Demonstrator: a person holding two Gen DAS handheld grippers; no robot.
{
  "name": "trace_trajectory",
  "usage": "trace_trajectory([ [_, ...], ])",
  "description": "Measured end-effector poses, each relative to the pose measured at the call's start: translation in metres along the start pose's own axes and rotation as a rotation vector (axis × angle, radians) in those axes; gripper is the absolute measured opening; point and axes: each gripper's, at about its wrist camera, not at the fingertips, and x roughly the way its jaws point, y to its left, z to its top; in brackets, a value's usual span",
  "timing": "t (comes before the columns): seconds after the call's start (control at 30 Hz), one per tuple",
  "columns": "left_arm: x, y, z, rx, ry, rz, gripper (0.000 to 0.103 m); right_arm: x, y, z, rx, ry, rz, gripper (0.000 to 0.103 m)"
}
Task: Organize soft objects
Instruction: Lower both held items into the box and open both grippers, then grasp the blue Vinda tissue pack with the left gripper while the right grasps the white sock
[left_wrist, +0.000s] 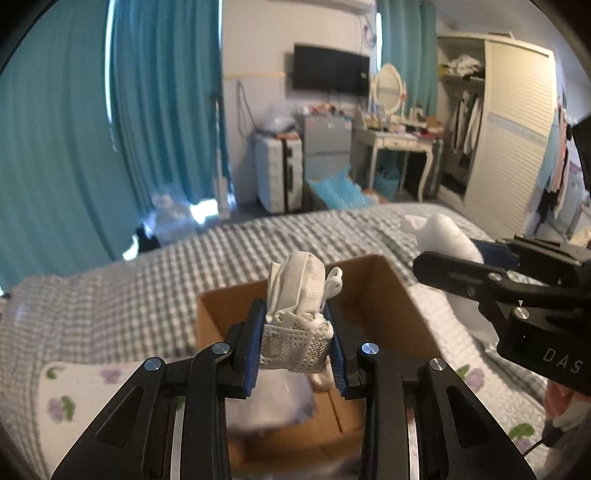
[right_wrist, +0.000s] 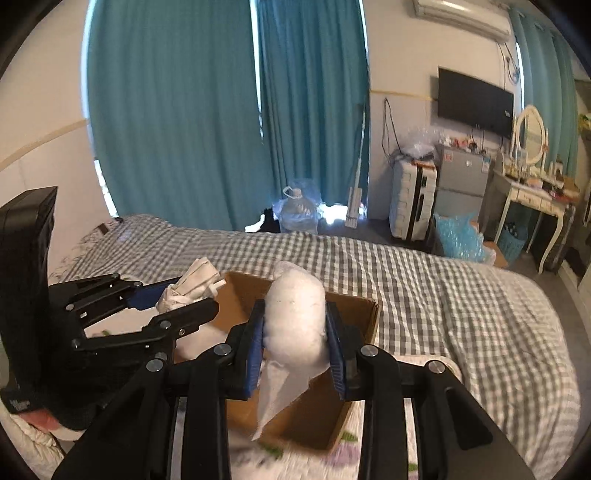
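Note:
My left gripper (left_wrist: 295, 332) is shut on a rolled white mesh garment (left_wrist: 299, 306) and holds it above an open cardboard box (left_wrist: 373, 291) on the bed. My right gripper (right_wrist: 295, 332) is shut on a white fluffy stuffing bundle (right_wrist: 295, 321) with a loose tissue-like tail, above the same box (right_wrist: 354, 321). In the left wrist view the right gripper (left_wrist: 454, 258) and its white bundle (left_wrist: 443, 229) sit to the right of the box. In the right wrist view the left gripper (right_wrist: 173, 299) and its garment (right_wrist: 192, 284) sit to the left.
The box rests on a grey checked bedspread (right_wrist: 443, 288), with a floral sheet (left_wrist: 74, 391) nearer me. Soft pale items lie inside the box (left_wrist: 273, 402). Teal curtains, a suitcase (right_wrist: 410, 199), dressing table (right_wrist: 532, 192) and wardrobe (left_wrist: 509, 122) stand beyond the bed.

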Motion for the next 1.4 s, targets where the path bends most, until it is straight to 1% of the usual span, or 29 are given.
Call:
trace_trajectory([
  [0.1,0.028,0.014,-0.001,-0.017,0.034,0.014,0.033,0.040,-0.012,-0.003,0.021,0.036,0.000,0.031],
  [0.13,0.038,0.019,-0.001,-0.016,0.046,0.028,0.033,0.048,-0.017,-0.006,0.019,0.043,0.003,0.031],
  [0.17,0.042,0.021,-0.003,-0.013,0.049,0.033,0.035,0.056,-0.020,-0.007,0.019,0.052,0.009,0.031],
  [0.2,0.046,0.022,-0.004,-0.002,0.057,0.039,0.039,0.065,-0.022,-0.009,0.022,0.062,0.012,0.031],
  [0.23,0.049,0.022,-0.003,0.008,0.062,0.051,0.056,0.069,-0.023,-0.011,0.024,0.068,0.011,0.031],
  [0.27,0.050,0.022,-0.004,0.016,0.057,0.078,0.072,0.073,-0.025,-0.013,0.024,0.077,0.009,0.034],
  [0.3,0.049,0.021,-0.003,0.023,0.041,0.101,0.075,0.077,-0.027,-0.015,0.027,0.084,0.004,0.043],
  [0.33,0.045,0.019,-0.003,0.036,0.024,0.119,0.076,0.079,-0.029,-0.016,0.034,0.088,-0.004,0.052],
  [0.37,0.044,0.018,-0.003,0.046,0.022,0.132,0.076,0.078,-0.030,-0.017,0.045,0.084,-0.014,0.070],
  [0.4,0.042,0.018,-0.003,0.050,0.017,0.149,0.076,0.074,-0.029,-0.017,0.051,0.076,-0.018,0.073],
  [0.43,0.036,0.017,-0.002,0.050,0.010,0.168,0.076,0.070,-0.030,-0.018,0.052,0.072,-0.021,0.073],
  [0.53,0.018,0.023,0.004,0.034,-0.007,0.161,0.076,0.046,-0.031,-0.013,0.055,0.053,-0.046,0.073],
  [0.63,-0.021,0.023,0.010,0.024,-0.044,0.175,0.076,0.006,-0.024,-0.002,0.051,0.035,-0.072,0.073],
  [0.67,-0.041,0.021,0.013,0.019,-0.068,0.192,0.076,-0.009,-0.021,0.002,0.042,0.024,-0.081,0.073],
  [0.7,-0.063,0.022,0.015,0.009,-0.104,0.207,0.076,-0.033,-0.013,0.008,0.022,0.008,-0.090,0.073],
  [0.83,-0.176,0.012,0.025,0.003,-0.251,0.206,0.076,-0.117,0.020,0.030,-0.040,-0.064,-0.119,0.073],
  [0.87,-0.197,0.012,0.027,0.000,-0.272,0.200,0.076,-0.137,0.029,0.035,-0.051,-0.079,-0.120,0.074],
  [0.9,-0.217,0.011,0.029,-0.006,-0.290,0.198,0.076,-0.163,0.040,0.039,-0.058,-0.099,-0.122,0.076],
  [0.97,-0.261,0.008,0.027,-0.015,-0.323,0.202,0.089,-0.199,0.055,0.042,-0.065,-0.134,-0.129,0.080],
  [1.0,-0.276,0.005,0.026,-0.013,-0.346,0.203,0.090,-0.222,0.066,0.043,-0.074,-0.163,-0.129,0.081],
  [1.07,-0.307,0.001,0.019,0.007,-0.379,0.226,0.090,-0.251,0.084,0.043,-0.099,-0.190,-0.127,0.084],
  [1.13,-0.327,-0.004,0.011,0.029,-0.400,0.237,0.090,-0.273,0.099,0.039,-0.113,-0.212,-0.123,0.090],
  [1.17,-0.334,-0.005,0.006,0.036,-0.409,0.233,0.090,-0.282,0.106,0.035,-0.117,-0.223,-0.123,0.094],
  [1.23,-0.340,-0.009,-0.006,0.047,-0.406,0.204,0.090,-0.290,0.118,0.027,-0.124,-0.223,-0.105,0.095],
  [1.3,-0.336,-0.011,-0.015,0.056,-0.378,0.194,0.090,-0.287,0.130,0.015,-0.138,-0.199,-0.093,0.095],
  [1.4,-0.321,-0.012,-0.033,0.072,-0.344,0.189,0.090,-0.271,0.140,-0.006,-0.141,-0.155,-0.110,0.095],
])
